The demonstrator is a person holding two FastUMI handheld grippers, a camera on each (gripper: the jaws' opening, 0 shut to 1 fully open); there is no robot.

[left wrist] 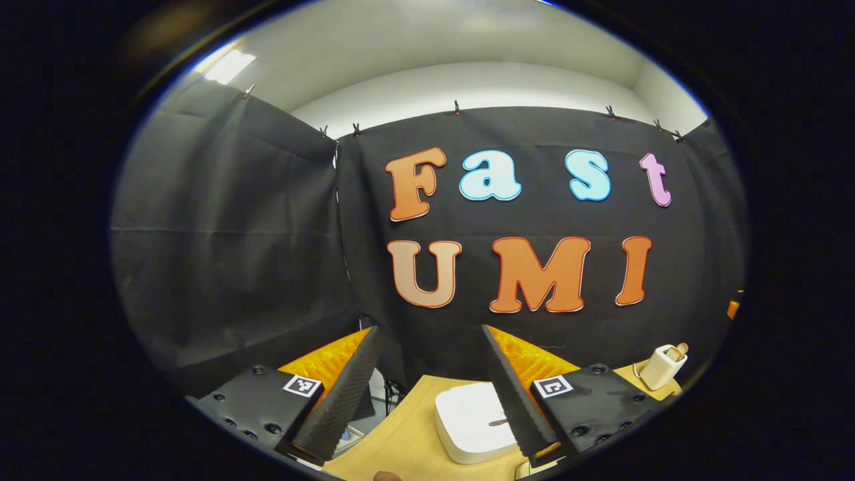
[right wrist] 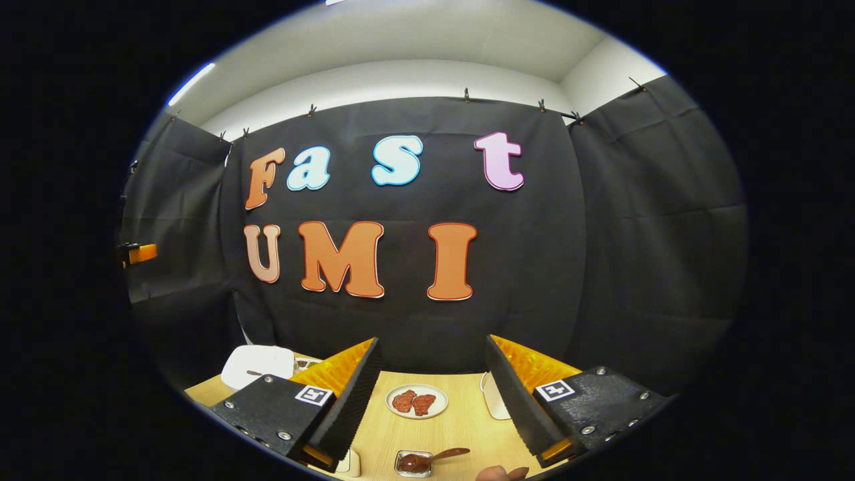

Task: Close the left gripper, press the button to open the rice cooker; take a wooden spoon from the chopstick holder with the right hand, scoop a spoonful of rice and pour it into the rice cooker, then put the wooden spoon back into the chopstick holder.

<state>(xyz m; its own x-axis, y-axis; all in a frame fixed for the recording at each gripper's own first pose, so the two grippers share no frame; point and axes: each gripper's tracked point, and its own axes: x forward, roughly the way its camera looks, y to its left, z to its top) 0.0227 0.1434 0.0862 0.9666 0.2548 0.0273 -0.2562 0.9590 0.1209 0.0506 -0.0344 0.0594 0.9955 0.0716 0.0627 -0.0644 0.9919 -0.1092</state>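
Observation:
In the left gripper view, the white rice cooker (left wrist: 474,421) sits with its lid down on the wooden table (left wrist: 407,434), just below and ahead of my left gripper (left wrist: 429,331), which is open and holds nothing. The white chopstick holder (left wrist: 660,367) stands far right, with a wooden spoon's end (left wrist: 680,349) sticking out of it. In the right gripper view, my right gripper (right wrist: 433,341) is open and empty above the table. The rice cooker (right wrist: 257,366) lies far left. A small dish (right wrist: 413,462) of dark reddish contents with a spoon-like handle on it sits near the front.
A white plate (right wrist: 416,401) with reddish pieces lies between the right gripper's fingers. A white object (right wrist: 493,395) is partly hidden behind one finger. A fingertip (right wrist: 497,473) shows at the bottom edge. Black cloth walls close the booth behind the table (right wrist: 461,421).

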